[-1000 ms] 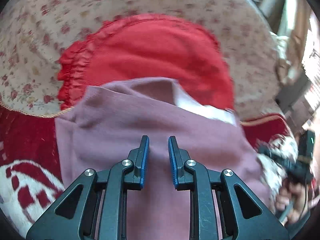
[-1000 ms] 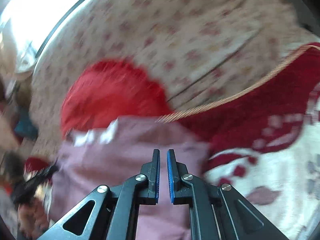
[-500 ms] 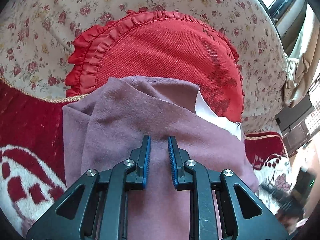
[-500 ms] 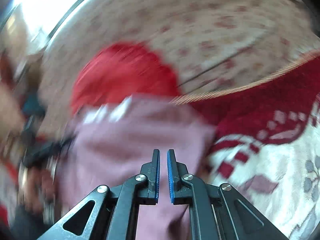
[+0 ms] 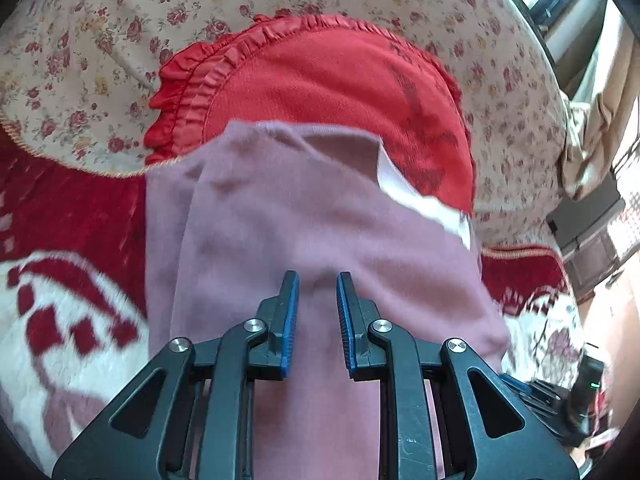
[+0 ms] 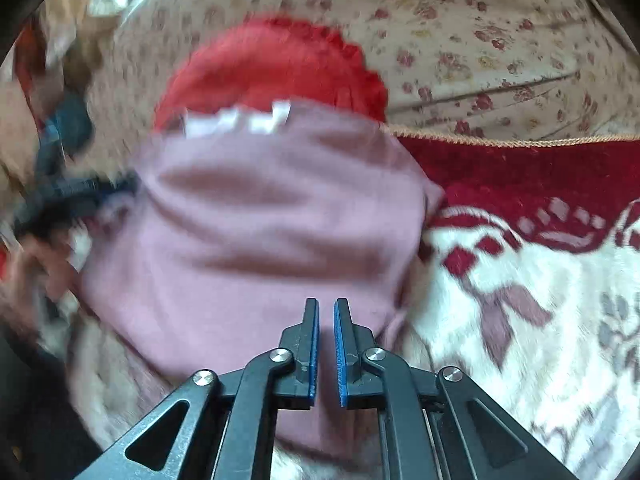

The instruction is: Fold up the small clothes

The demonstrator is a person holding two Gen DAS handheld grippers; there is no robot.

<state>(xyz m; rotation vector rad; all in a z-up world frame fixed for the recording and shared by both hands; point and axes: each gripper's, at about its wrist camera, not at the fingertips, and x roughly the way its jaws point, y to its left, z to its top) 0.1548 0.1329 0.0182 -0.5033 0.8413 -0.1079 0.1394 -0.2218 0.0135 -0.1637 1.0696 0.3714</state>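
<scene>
A mauve-pink garment (image 5: 312, 216) with a white inner label or lining (image 5: 424, 200) lies on the red-and-white patterned blanket (image 5: 72, 320), its top edge against a red frilled cushion (image 5: 320, 80). My left gripper (image 5: 317, 280) is over the middle of the garment, jaws a little apart, holding nothing that I can see. In the right wrist view the garment (image 6: 260, 220) looks bunched and blurred. My right gripper (image 6: 326, 304) sits at its near edge, jaws nearly closed with a thin gap; no cloth shows between them.
A floral cream backrest (image 5: 100, 20) rises behind the cushion (image 6: 272, 60). The right gripper shows at the lower right of the left wrist view (image 5: 576, 400). The left hand and gripper appear blurred at the left (image 6: 60, 192). Furniture and a curtain (image 5: 592, 140) stand at the right.
The right gripper has swept left and closer, so the garment now fills its view. The left gripper has shifted slightly; its jaws keep about the same gap. The garment looks more bunched.
</scene>
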